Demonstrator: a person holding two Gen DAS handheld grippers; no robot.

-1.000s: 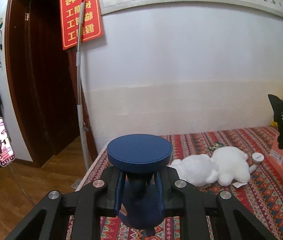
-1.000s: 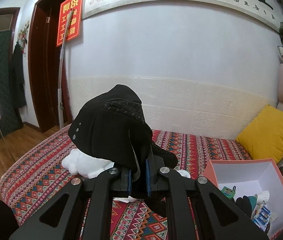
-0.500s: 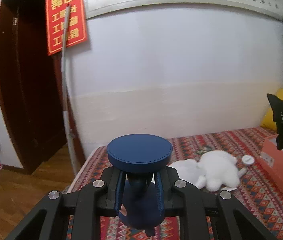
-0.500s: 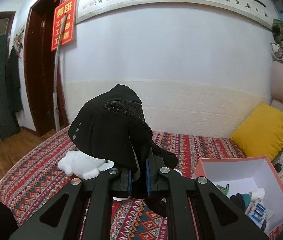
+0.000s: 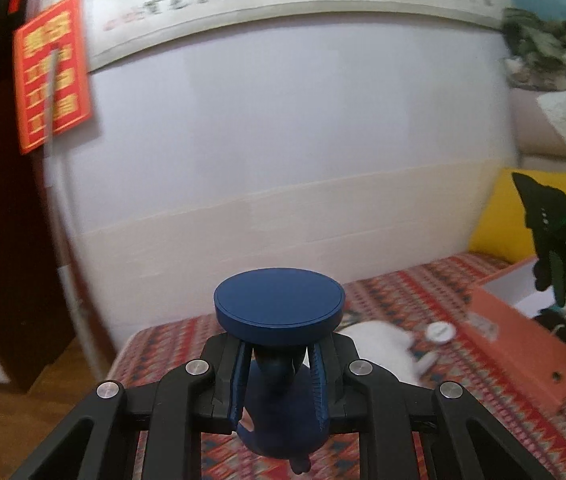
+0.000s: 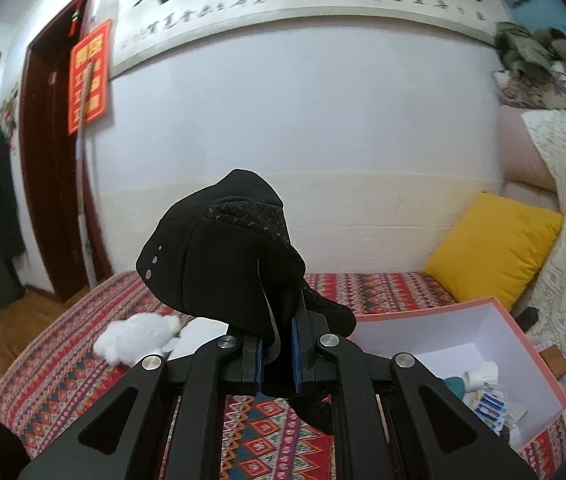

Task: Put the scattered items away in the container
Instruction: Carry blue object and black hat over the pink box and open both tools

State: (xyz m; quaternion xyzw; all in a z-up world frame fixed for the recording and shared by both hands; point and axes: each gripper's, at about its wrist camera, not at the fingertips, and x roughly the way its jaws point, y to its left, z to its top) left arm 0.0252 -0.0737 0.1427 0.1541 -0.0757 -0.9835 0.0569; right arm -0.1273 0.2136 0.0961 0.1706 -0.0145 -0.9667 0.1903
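Both tongs swung toward orange box [image 6: 479,308]; left tongs [image 5: 279,384] clamp blue stand [image 5: 279,304], right tongs [image 6: 277,354] clamp black glove [image 6: 223,256].

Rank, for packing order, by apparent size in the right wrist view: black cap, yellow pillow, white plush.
1. Black cap, though nearness to the camera inflates it.
2. Yellow pillow.
3. White plush.
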